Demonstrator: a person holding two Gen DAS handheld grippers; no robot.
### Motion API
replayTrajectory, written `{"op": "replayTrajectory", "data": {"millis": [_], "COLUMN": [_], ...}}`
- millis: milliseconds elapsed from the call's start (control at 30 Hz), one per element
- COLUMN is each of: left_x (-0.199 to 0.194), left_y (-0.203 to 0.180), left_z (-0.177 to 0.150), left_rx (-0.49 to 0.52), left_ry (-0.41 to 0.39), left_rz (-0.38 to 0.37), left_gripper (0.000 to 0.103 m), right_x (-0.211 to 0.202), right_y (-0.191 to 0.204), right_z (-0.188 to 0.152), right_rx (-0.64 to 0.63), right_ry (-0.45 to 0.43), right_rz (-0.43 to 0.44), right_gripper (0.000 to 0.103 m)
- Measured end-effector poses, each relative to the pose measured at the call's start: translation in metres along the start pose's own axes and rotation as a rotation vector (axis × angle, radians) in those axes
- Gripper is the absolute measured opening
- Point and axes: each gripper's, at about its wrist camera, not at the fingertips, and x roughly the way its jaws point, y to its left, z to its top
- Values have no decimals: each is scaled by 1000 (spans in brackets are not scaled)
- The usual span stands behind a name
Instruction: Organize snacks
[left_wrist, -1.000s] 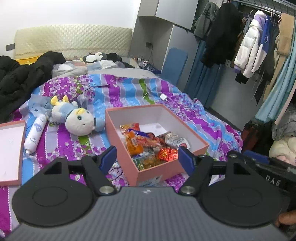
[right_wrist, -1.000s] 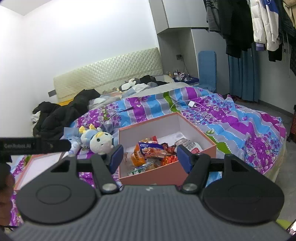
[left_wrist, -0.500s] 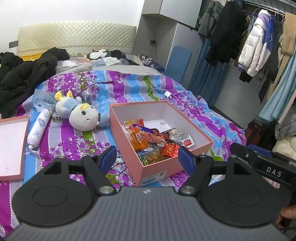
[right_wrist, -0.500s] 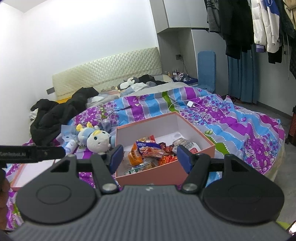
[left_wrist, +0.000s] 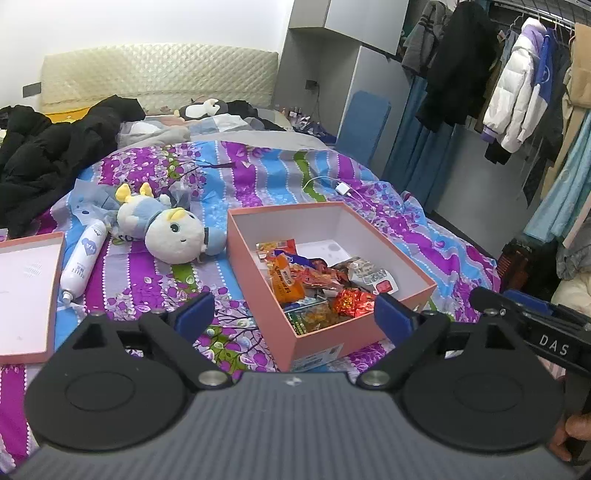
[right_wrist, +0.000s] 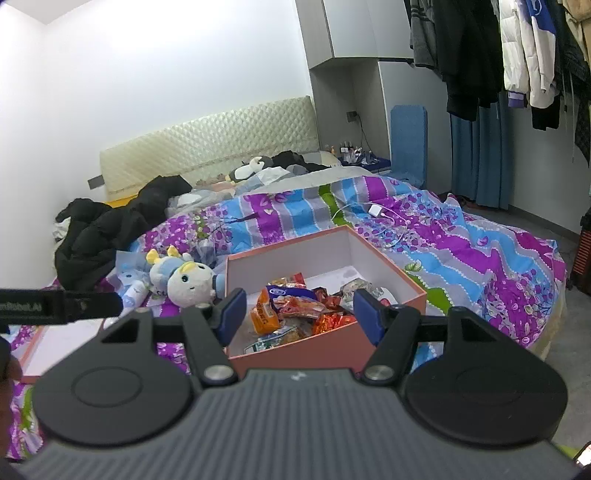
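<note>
An open pink box (left_wrist: 317, 343) sits on the striped bedspread and holds several snack packets (left_wrist: 314, 284) in orange, red and green wrappers. My left gripper (left_wrist: 293, 314) hovers short of the box's near corner. Its jaws are opening wide, with nothing between them. In the right wrist view the same box (right_wrist: 295, 352) and snacks (right_wrist: 295, 306) lie just beyond my right gripper (right_wrist: 299, 312). That gripper is open and holds nothing.
The pink box lid (left_wrist: 26, 288) lies at the left edge of the bed. A plush toy (left_wrist: 166, 229) and a white bottle (left_wrist: 83, 258) lie left of the box. Black coats (left_wrist: 55, 147) are piled at the back left, a charger cable (left_wrist: 343, 188) is behind the box, and hanging clothes (left_wrist: 517, 92) are to the right.
The left gripper's jaws have spread wider. The left view has shifted slightly, so the box sits a little further in. The right gripper has stayed still.
</note>
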Motion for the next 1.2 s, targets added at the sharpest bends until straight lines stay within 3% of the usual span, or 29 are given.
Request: {"op": "replayTrajectory", "data": {"millis": [33,100,133,167,1200], "left_x": [0,1,1,0,3], "left_y": [0,0,0,0,4], "left_z": [0,0,1,0,2], "left_rx": [-1,-4,-5,-5,0], "left_ry": [1,1,0,-2,-1], "left_rz": [1,-2,-5,-4,35], "left_gripper": [96,96,96,96,96], "right_x": [1,2,1,1,0], "right_y": [0,0,0,0,0], "right_z": [0,0,-1,-1,1], "right_rx": [1,8,10,9,-3], "right_ry": [0,-6,-18,-26,-13], "right_rz": [-3,-16,-31,-39,-40], "right_gripper": [66,85,99,103,103]}}
